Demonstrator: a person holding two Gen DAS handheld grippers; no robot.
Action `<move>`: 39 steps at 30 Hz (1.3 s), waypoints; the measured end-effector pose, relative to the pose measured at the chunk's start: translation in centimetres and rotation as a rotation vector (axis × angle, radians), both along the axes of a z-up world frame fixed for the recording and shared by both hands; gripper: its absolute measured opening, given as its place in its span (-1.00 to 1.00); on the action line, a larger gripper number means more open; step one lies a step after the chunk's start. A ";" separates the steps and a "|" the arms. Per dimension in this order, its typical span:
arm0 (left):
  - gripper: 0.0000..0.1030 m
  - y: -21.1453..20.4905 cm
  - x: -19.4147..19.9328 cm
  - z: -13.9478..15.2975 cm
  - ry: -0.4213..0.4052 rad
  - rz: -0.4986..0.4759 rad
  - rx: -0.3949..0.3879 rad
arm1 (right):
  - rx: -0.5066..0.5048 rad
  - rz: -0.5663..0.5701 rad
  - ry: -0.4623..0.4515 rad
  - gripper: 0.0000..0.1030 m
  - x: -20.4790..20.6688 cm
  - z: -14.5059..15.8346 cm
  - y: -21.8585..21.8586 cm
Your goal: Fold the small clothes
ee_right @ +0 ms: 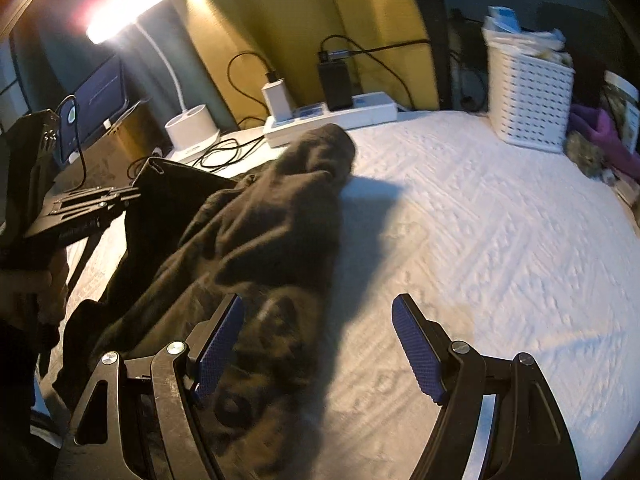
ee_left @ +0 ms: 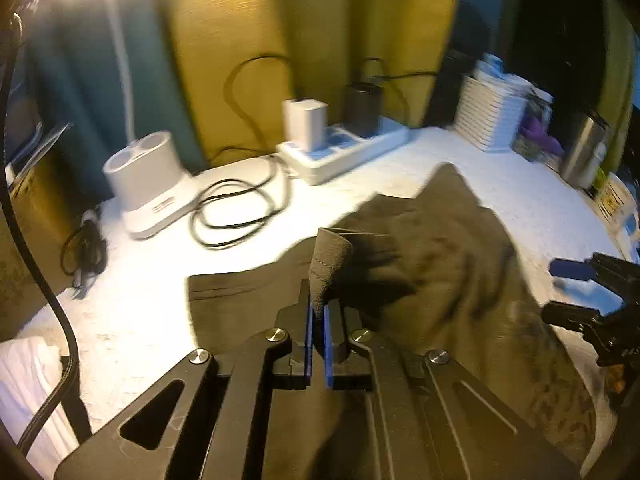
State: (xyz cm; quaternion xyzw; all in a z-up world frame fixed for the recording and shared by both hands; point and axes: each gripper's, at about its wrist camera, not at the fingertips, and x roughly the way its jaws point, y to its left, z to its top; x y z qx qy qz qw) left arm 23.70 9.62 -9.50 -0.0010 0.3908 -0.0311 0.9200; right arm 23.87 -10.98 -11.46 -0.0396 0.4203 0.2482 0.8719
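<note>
The garment (ee_right: 260, 240) is dark brown, almost black, with a fainter mottled print near its lower end. Under it the bedspread (ee_right: 480, 240) is white with a raised geometric weave. Both grippers are black with blue textured pads (ee_right: 218, 344). At the far edge sit a white power strip (ee_right: 360, 114), a white slotted basket (ee_right: 528, 96), black cables (ee_left: 236, 216), before a mustard-yellow wall (ee_left: 320, 32).

Dark brown garment (ee_right: 256, 216) lies crumpled on the bedspread, 1 edge lifted.
</note>
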 end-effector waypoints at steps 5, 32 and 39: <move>-0.95 3.9 0.8 -1.6 0.043 0.049 -0.066 | -0.015 0.023 0.008 0.51 0.6 -0.2 2.4; 0.30 2.0 -11.3 -1.9 0.106 0.010 -0.187 | -0.089 0.030 -0.024 0.51 -5.3 0.9 5.4; -0.89 1.4 -14.3 -4.5 0.147 0.007 -0.187 | -0.093 0.036 -0.021 0.51 -8.5 0.6 5.0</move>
